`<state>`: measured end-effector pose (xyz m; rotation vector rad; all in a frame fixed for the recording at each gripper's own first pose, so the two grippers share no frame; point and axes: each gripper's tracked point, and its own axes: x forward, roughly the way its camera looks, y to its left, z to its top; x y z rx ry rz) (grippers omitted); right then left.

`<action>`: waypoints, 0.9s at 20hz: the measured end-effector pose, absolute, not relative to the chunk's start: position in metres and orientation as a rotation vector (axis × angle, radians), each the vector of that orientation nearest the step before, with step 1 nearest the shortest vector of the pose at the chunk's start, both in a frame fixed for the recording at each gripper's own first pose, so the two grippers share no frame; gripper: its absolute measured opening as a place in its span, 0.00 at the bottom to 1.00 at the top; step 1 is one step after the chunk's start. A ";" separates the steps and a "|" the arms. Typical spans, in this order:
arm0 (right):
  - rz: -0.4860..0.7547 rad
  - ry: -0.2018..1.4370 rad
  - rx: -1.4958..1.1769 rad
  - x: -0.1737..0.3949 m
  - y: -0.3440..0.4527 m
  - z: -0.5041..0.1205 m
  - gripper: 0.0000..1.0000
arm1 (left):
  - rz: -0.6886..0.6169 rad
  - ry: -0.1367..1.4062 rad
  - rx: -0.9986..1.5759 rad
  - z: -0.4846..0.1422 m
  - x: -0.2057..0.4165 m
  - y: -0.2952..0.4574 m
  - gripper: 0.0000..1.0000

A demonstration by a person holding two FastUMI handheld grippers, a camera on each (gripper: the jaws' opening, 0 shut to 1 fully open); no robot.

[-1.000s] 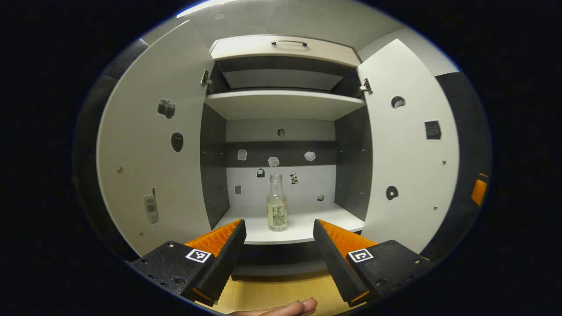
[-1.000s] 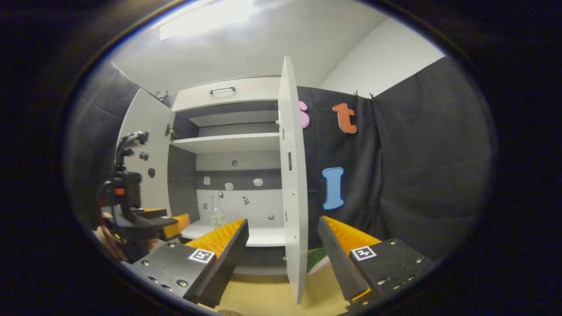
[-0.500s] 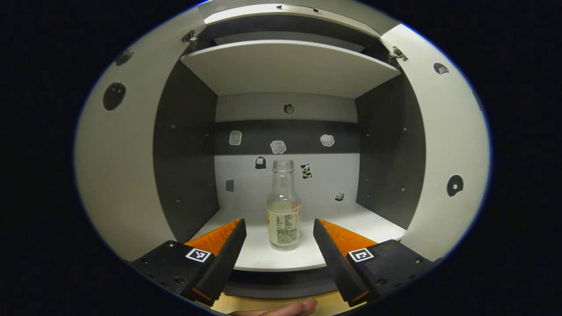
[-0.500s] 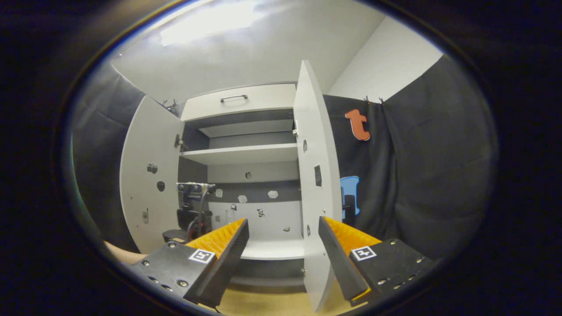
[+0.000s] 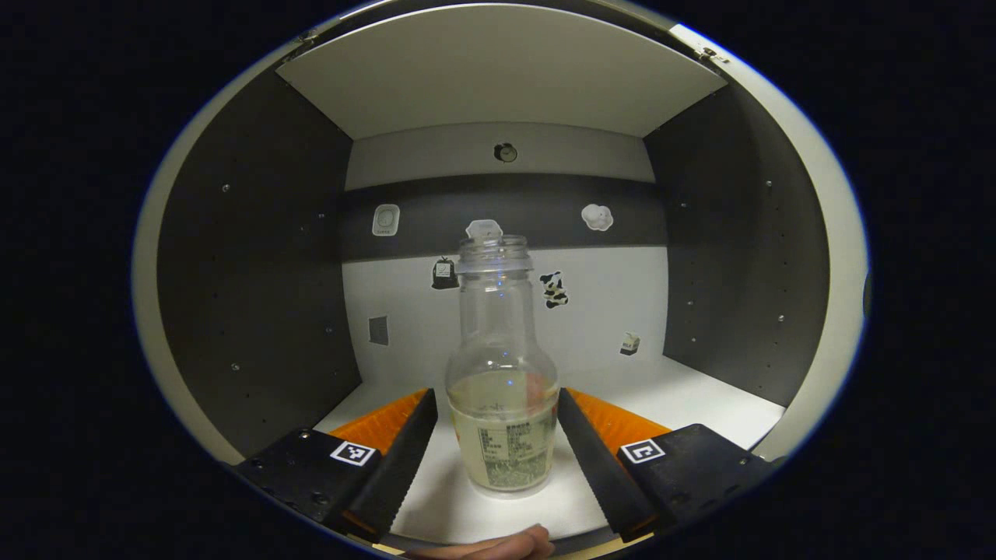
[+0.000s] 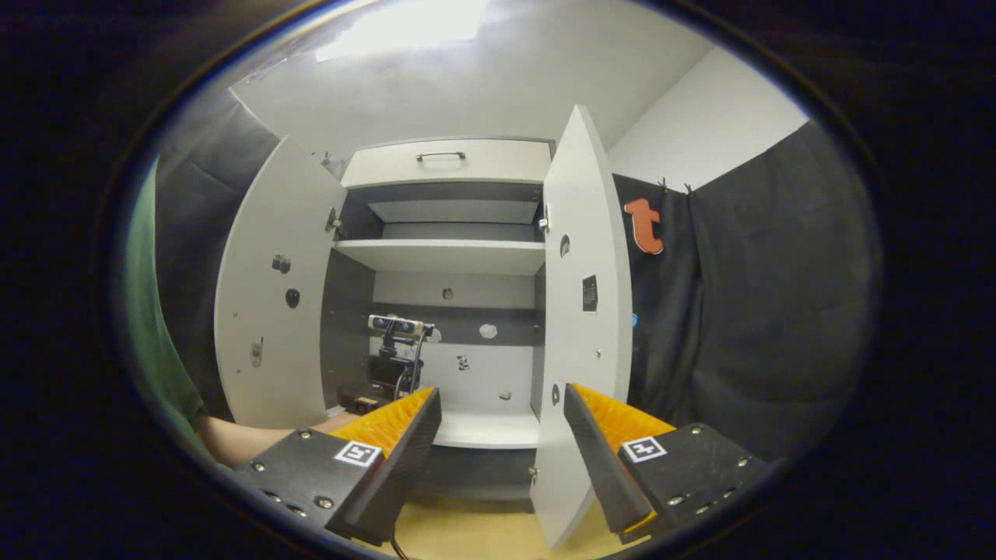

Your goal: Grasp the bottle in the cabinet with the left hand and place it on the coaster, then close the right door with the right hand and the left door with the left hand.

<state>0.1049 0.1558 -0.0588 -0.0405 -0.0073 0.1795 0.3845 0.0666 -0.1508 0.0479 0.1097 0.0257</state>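
We hold our left gripper (image 5: 496,435) wide open around the bottle (image 5: 502,404), so we should squeeze its fat bottom part gently and lift straight up.

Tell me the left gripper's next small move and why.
Probably close the left gripper on the bottle. The bottle stands upright on the cabinet shelf between the open fingers, label level with them, and neither finger seems to press on it yet. Both doors are open, so the grasp comes first.
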 end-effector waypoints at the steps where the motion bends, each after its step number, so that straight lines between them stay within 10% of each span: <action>1: 0.169 0.004 -0.044 0.100 0.153 -0.061 0.97 | 0.010 0.116 0.047 -0.147 0.384 0.066 0.99; 3: 0.154 0.017 -0.047 0.086 0.147 -0.060 0.97 | -0.004 0.085 0.026 -0.124 0.373 0.062 0.78; 18: 0.157 0.016 0.027 -0.046 0.079 -0.023 0.97 | -0.031 -0.004 -0.041 -0.038 0.162 0.032 0.78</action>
